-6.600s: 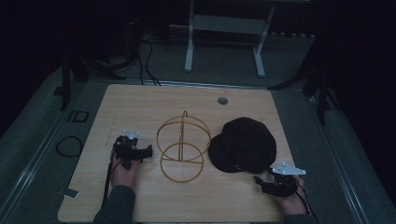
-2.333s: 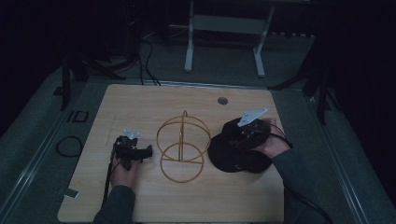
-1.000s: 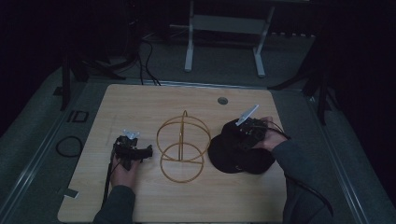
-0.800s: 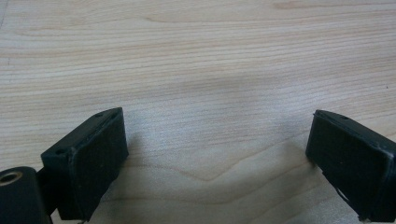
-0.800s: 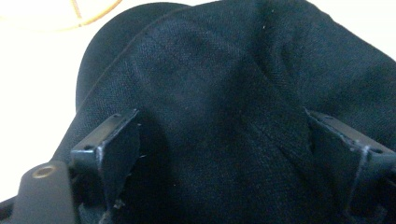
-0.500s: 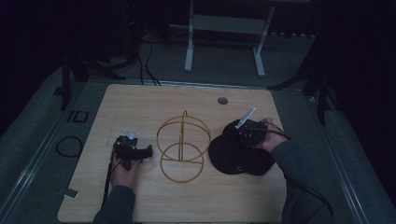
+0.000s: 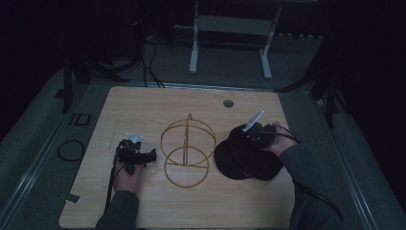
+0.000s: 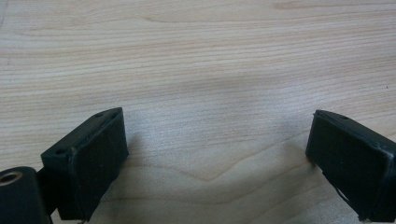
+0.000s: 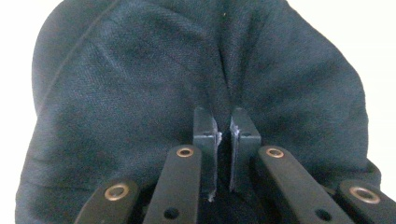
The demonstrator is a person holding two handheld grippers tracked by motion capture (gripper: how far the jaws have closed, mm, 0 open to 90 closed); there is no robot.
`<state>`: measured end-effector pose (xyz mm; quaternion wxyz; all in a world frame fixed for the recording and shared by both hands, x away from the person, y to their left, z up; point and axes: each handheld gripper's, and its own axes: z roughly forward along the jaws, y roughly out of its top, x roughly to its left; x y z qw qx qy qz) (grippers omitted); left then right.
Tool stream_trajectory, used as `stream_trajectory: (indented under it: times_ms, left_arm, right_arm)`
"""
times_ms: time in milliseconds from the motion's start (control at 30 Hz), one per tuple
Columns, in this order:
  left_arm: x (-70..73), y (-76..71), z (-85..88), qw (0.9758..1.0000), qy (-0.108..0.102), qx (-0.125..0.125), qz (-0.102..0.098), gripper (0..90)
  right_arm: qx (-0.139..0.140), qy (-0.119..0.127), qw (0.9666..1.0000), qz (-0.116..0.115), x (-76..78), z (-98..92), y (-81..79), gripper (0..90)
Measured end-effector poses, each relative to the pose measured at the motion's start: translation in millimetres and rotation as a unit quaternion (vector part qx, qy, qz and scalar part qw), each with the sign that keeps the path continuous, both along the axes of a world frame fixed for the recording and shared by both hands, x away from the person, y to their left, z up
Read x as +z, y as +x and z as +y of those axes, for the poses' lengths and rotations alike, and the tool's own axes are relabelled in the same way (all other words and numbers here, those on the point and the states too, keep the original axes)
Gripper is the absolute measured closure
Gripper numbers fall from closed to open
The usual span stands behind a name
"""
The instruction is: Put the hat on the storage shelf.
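A black cap (image 7: 249,160) lies on the right side of the wooden table (image 7: 143,110). My right gripper (image 7: 248,140) rests on the cap's crown from the far right. Its jaws have just been closing, and in the right gripper view the gripper (image 9: 224,127) is shut on a pinched fold of the cap's dark fabric (image 9: 140,93). My left gripper (image 7: 149,155) lies on the table to the left of a gold wire stand (image 7: 186,151). In the left gripper view this gripper (image 8: 215,140) is open, with bare wood between its pads.
The gold wire stand, made of two crossed hoops, is at the table's middle between both hands. A round cable hole (image 7: 228,103) sits near the far edge. Beyond the table stands a metal desk frame (image 7: 230,28). A cable loop (image 7: 71,149) lies on the floor at left.
The right hand came from the table's front right corner up to the cap and has stayed there over the last second. The left hand has not moved.
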<state>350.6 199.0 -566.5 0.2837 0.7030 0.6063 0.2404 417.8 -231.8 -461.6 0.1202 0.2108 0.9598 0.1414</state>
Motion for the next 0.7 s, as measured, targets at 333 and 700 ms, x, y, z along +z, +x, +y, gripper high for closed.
stream_trajectory:
  times_ms: [333,700]
  left_arm:
    - [-0.1,0.1,-0.1,1.0000,-0.001,0.001,-0.001,5.0]
    - [-0.1,0.1,0.0,1.0000,0.000,0.000,-0.001,5.0]
  right_arm:
    - [-0.002,0.045,0.9989,-0.009,21.4,-10.5,-3.6,84.3]
    - [0.006,0.067,0.9976,-0.019,38.5,-18.6,-8.0,84.5]
